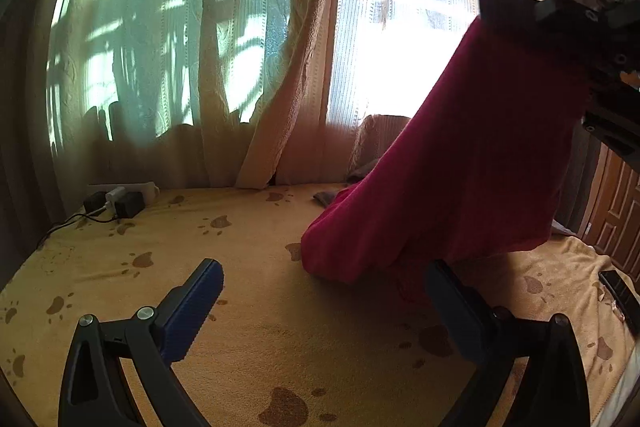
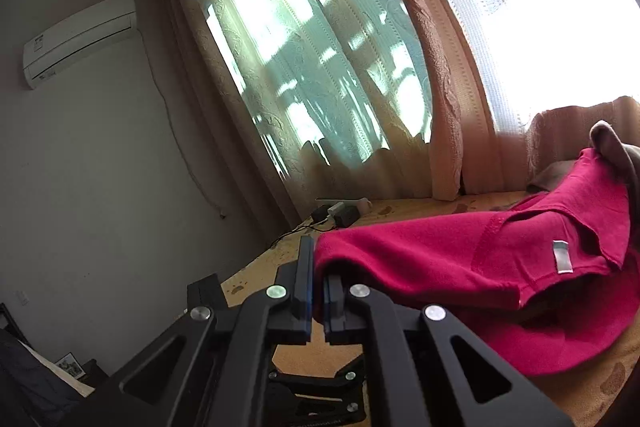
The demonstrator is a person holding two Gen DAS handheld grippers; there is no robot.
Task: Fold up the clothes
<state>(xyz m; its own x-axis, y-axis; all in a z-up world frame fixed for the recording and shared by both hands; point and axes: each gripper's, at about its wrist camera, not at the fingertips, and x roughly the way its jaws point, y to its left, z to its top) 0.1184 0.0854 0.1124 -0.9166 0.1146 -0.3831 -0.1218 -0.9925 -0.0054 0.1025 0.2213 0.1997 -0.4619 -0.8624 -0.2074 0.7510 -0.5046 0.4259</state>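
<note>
1. Red shirt [image 2: 460, 267] hangs lifted by one edge, its lower part resting on the bed [image 1: 260, 307].
2. Right tongs [image 2: 318, 283] are clamped on the shirt's edge.
3. Left tongs [image 1: 324, 291] stand wide, empty, near the shirt's bottom.

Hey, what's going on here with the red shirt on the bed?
A person is folding clothes with a handheld gripper in each hand. The right gripper is shut on an edge of the red shirt and holds that part up off the paw-print blanket, while the rest of the shirt drapes down onto the bed. The left gripper is open and holds nothing, its fingers on either side of the shirt's low end. No fold is made yet.
</note>
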